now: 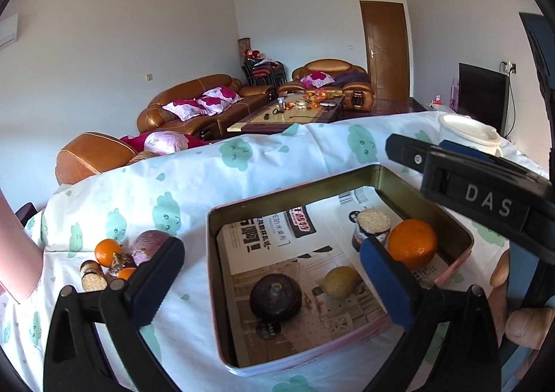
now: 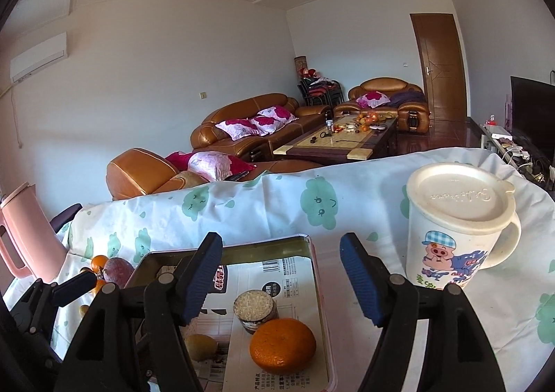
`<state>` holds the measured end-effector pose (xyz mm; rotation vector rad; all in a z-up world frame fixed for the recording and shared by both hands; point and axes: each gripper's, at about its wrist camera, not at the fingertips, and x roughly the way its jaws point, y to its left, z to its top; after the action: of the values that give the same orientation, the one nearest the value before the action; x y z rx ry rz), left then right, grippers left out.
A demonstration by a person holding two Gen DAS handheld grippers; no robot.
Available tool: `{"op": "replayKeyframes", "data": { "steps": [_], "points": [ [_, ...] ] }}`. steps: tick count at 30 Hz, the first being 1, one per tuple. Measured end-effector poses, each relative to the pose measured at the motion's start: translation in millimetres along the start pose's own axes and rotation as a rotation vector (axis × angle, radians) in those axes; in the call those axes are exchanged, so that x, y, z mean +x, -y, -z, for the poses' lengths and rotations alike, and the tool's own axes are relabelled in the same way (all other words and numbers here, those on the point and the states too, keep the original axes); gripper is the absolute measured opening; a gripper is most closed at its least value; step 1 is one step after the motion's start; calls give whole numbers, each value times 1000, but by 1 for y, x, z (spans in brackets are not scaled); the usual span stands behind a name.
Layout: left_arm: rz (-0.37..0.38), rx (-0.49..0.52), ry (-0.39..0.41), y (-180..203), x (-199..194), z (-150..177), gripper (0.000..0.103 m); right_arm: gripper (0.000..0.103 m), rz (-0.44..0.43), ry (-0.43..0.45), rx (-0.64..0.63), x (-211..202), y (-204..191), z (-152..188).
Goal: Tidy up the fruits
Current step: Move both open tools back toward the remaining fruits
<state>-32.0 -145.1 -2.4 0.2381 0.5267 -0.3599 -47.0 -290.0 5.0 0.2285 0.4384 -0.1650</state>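
An open tin box (image 1: 212, 253) lined with printed paper lies on the cloud-print cloth. In it are a dark round fruit (image 1: 275, 295), a yellow-green fruit (image 1: 341, 282), an orange (image 1: 412, 243) and a rice-topped roll (image 1: 373, 224). My left gripper (image 1: 270, 253) hangs open over the tin's left half, nothing between its pads. My right gripper (image 2: 281, 246) stands open above the tin's right end, over the orange (image 2: 282, 345) and roll (image 2: 255, 307), touching neither. To the left of the tin, an orange (image 1: 107, 251), a purple fruit (image 1: 151, 243) and another roll (image 1: 93, 279) lie in a pile.
A white lidded mug (image 2: 458, 229) stands to the right of the tin, close to my right gripper. A pink jug (image 2: 24, 229) stands at the table's left end. The table's far edge runs behind the tin, with sofas beyond. A person's thumb (image 1: 527, 326) shows at lower right.
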Motion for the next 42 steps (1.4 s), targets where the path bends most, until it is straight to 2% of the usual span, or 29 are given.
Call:
{"op": "replayKeyframes", "data": {
  "steps": [8, 13, 23, 31, 42],
  "points": [
    [-55, -35, 9, -31, -8, 6, 103, 72, 44, 16, -41, -2, -9, 7],
    [-85, -91, -19, -70, -8, 16, 103, 72, 66, 19, -75, -10, -22, 12],
    [-145, -168, -54, -132, -5, 31, 103, 72, 40, 0, -63, -20, -53, 28],
    [-205, -196, -68, -179, -6, 41, 103, 72, -25, -50, -75, -19, -100, 42],
    [-322, -320, -131, -271, -3, 57, 103, 72, -154, -171, -171, -1, -194, 64]
  ]
}}
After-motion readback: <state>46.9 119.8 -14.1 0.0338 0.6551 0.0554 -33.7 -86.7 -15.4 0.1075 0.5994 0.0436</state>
